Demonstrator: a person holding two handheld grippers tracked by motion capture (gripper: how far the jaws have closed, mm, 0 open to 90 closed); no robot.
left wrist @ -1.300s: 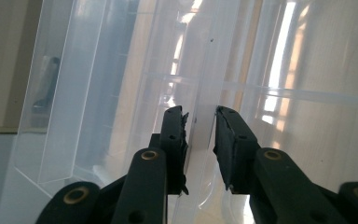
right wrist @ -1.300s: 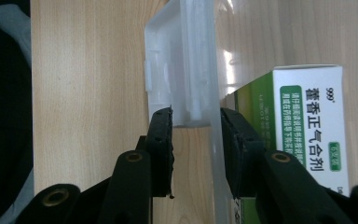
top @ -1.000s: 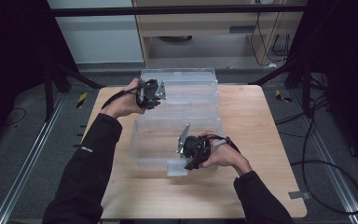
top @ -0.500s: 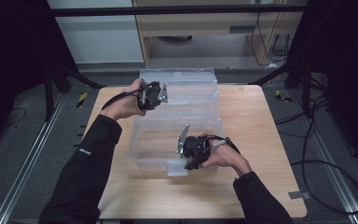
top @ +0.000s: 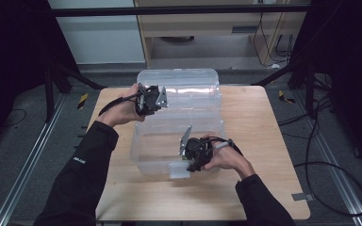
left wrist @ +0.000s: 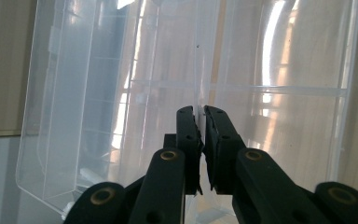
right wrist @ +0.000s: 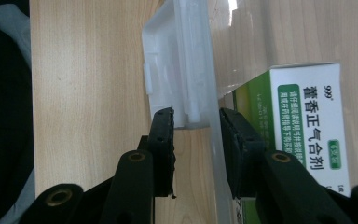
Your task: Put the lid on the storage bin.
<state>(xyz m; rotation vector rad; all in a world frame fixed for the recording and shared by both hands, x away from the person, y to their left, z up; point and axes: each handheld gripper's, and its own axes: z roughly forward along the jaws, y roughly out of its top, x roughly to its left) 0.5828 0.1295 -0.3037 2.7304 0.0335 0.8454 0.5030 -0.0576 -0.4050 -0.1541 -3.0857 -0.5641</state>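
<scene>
Wooden table; clear plastic box with open lid on it

Before you, a light wooden worktop on grey carpeted floor, metal floor rails at either side, black cables looping at your right, a wooden cabinet beyond, a pale wall panel at its left, dark surroundings at both edges.

A green and white medicine box, just right of the right gripper's jaw, reads "999" and the Chinese characters "藿香正气合剂".
</scene>
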